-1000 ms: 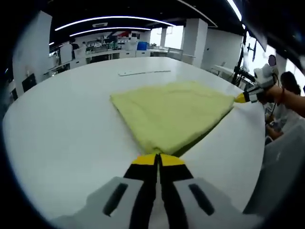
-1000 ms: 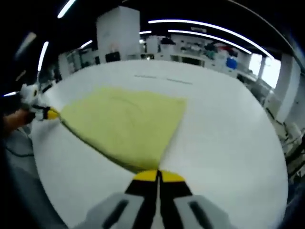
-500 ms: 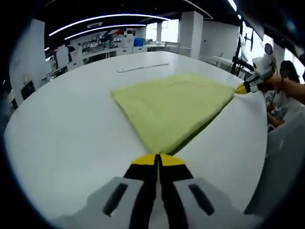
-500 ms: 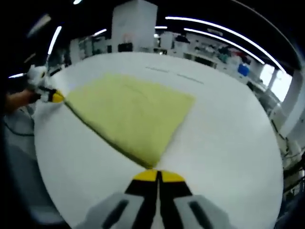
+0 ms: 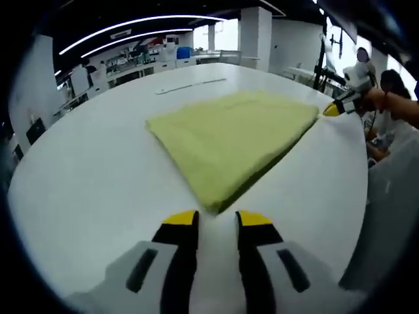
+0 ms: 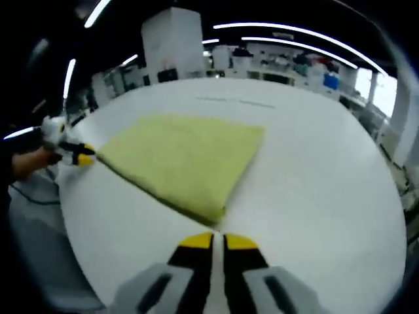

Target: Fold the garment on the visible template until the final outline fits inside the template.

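Observation:
A yellow-green garment (image 5: 236, 131) lies folded flat on the white round table (image 5: 85, 170). In the left gripper view, my left gripper (image 5: 217, 219) is open, and its yellow tips stand just short of the garment's near corner without touching it. My right gripper (image 5: 332, 109) sits at the garment's far right corner, held by a hand. In the right gripper view, the garment (image 6: 183, 154) lies ahead with its near corner a little beyond my right gripper (image 6: 218, 241), whose jaws show a narrow gap with nothing in it. The left gripper (image 6: 82, 156) sits at the far left corner.
A thin pale line mark (image 5: 190, 85) runs across the table beyond the garment. A person's arm (image 5: 396, 114) reaches in past the table's right edge. Desks, shelves and pillars stand in the room behind. Bare table (image 6: 314, 183) spreads to the right of the garment.
Both grippers have let go of the garment's corners, which now lie on the table. The left jaws opened wide, the right jaws parted slightly, and both backed off a little.

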Demonstrator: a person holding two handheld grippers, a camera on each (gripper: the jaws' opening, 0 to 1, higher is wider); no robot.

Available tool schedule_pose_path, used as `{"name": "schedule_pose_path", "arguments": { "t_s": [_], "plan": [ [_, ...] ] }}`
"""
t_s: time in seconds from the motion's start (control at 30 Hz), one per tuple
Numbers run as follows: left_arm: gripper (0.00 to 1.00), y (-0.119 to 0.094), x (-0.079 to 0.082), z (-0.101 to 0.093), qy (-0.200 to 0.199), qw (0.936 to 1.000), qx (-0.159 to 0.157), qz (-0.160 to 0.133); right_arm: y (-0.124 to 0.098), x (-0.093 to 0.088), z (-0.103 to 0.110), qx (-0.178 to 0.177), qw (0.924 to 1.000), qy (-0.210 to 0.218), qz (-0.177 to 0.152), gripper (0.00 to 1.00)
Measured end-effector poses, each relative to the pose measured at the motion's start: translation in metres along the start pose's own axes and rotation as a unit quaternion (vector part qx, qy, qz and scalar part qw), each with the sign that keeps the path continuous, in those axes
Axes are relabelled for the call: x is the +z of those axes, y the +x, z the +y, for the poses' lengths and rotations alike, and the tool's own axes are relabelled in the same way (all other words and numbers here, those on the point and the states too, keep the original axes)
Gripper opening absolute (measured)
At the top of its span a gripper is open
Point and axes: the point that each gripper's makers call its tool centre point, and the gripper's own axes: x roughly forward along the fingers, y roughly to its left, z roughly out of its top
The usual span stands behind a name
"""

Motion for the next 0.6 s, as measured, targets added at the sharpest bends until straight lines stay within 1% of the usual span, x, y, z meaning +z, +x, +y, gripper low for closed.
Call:
{"name": "schedule_pose_path", "arguments": {
  "t_s": [0.1, 0.17, 0.23, 0.3, 0.37, 0.43, 0.6],
  "plan": [
    [0.13, 0.0028, 0.0045, 0.0016, -0.002, 1.0000, 0.004, -0.004, 0.0033, 0.0034, 0.0043, 0.009, 0.9999, -0.006, -0.004, 0.11],
    [0.05, 0.0038, 0.0061, 0.0010, 0.000, 1.0000, 0.002, -0.004, 0.0073, 0.0056, 0.0043, 0.013, 0.9998, -0.014, -0.005, 0.09],
    [0.01, 0.0041, 0.0062, 0.0012, 0.001, 1.0000, 0.001, -0.003, 0.0097, 0.0075, 0.0038, 0.016, 0.9996, -0.023, -0.007, 0.04],
    [0.00, 0.0042, 0.0052, 0.0021, 0.001, 1.0000, 0.002, -0.003, 0.0095, 0.0084, 0.0034, 0.016, 0.9994, -0.030, -0.007, 0.01],
    [0.00, 0.0037, 0.0060, 0.0017, 0.000, 1.0000, 0.000, -0.006, 0.0072, 0.0082, 0.0054, 0.017, 0.9992, -0.035, -0.005, 0.01],
    [0.00, 0.0031, 0.0063, 0.0024, 0.000, 1.0000, 0.000, -0.007, 0.0054, 0.0094, 0.0045, 0.017, 0.9989, -0.044, -0.009, 0.00],
    [0.00, 0.0007, 0.0085, 0.0041, 0.011, 0.9999, 0.003, -0.008, 0.0023, 0.0104, 0.0037, 0.021, 0.9988, -0.043, -0.015, 0.00]
  ]
}}
